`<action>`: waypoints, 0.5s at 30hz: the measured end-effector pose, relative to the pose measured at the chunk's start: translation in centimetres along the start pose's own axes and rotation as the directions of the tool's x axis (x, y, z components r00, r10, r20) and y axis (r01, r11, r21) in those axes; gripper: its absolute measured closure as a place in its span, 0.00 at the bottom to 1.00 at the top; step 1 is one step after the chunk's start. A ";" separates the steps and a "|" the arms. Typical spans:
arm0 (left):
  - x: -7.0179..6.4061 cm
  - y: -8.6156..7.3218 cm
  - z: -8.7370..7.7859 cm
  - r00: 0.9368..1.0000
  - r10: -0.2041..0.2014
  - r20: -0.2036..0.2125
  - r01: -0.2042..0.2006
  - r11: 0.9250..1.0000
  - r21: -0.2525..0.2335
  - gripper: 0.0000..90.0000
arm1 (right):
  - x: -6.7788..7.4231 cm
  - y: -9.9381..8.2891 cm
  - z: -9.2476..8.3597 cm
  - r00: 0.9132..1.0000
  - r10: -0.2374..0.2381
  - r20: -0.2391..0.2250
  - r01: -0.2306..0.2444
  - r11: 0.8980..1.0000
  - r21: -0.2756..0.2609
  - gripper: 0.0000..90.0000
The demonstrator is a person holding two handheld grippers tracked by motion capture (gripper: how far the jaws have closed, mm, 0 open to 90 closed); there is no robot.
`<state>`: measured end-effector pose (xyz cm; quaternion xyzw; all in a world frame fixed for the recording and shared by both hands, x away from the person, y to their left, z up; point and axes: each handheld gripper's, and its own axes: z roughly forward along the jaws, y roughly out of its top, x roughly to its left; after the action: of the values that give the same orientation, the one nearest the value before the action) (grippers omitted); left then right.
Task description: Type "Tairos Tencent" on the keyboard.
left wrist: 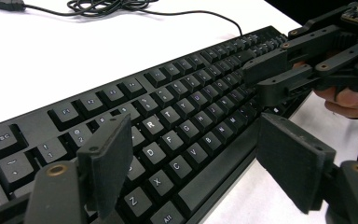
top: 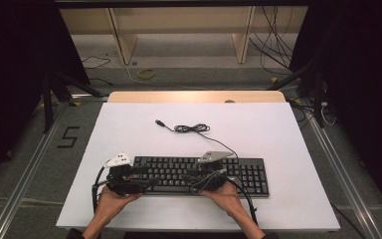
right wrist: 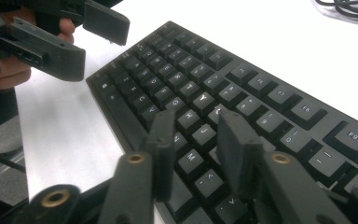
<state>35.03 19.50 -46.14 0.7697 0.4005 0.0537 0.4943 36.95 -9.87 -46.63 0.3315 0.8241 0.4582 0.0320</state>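
A black keyboard (top: 199, 174) lies along the near part of the white table (top: 278, 129). Its cable (top: 191, 128) runs in a loose coil toward the far side and ends in a USB plug (top: 160, 122). My left gripper (top: 146, 180) hovers at the keyboard's left end, pointing right. In the left gripper view its jaws (left wrist: 196, 135) stand wide open over the letter keys (left wrist: 177, 112), with nothing between them. My right gripper (top: 188, 177) points left over the middle keys. Its jaws (right wrist: 196, 119) stand partly open above the keys (right wrist: 223, 79), holding nothing. The two grippers face each other (left wrist: 265, 77) (right wrist: 98, 46).
A wooden strip (top: 196, 96) edges the table's far side. Behind it stand a wooden shelf frame (top: 179, 30), floor cables and a yellow ring (top: 146, 73). Dark stand legs (top: 47, 99) flank the table on both sides. Bare white table surface lies beyond the keyboard and to its right.
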 end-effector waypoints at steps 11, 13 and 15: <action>0.2 0.1 0.4 1.000 0.001 -0.008 -0.001 1.000 0.008 0.31 | -0.4 -0.5 -1.1 1.000 0.017 0.003 -0.017 1.000 -0.012 0.64; 0.3 0.1 0.5 1.000 -0.003 -0.012 0.003 1.000 0.012 0.32 | -0.4 -0.6 -1.3 1.000 0.013 0.004 -0.013 1.000 -0.016 0.62; 0.4 0.1 0.6 1.000 -0.008 -0.006 0.008 1.000 0.011 0.32 | -0.4 -0.7 -1.4 1.000 0.017 0.001 -0.017 1.000 -0.020 0.59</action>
<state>35.66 19.32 -46.51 0.7707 0.4054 0.0515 0.4890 36.40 -11.39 -46.41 0.3383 0.8168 0.4662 0.0321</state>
